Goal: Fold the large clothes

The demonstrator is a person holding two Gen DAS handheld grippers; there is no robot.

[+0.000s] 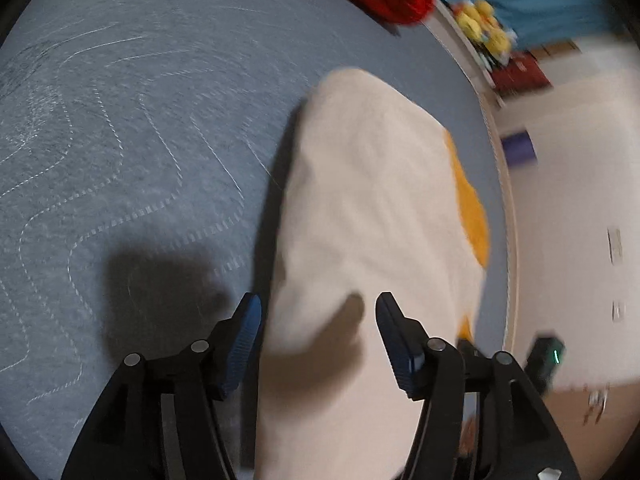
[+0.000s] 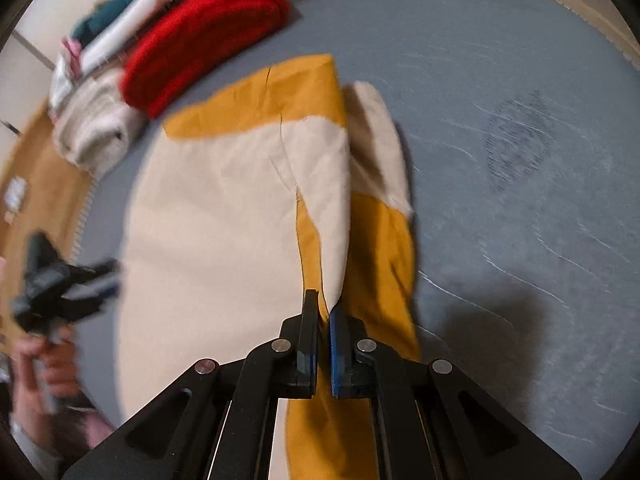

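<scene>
- The right gripper (image 2: 323, 312) is pinching a fold of the cream-and-mustard garment (image 2: 224, 208).
- The left gripper (image 1: 318, 308) is standing apart-jawed over the garment, gripping nothing.

No text, label, brand, number or sign can be read in either view; both are blurred.
</scene>
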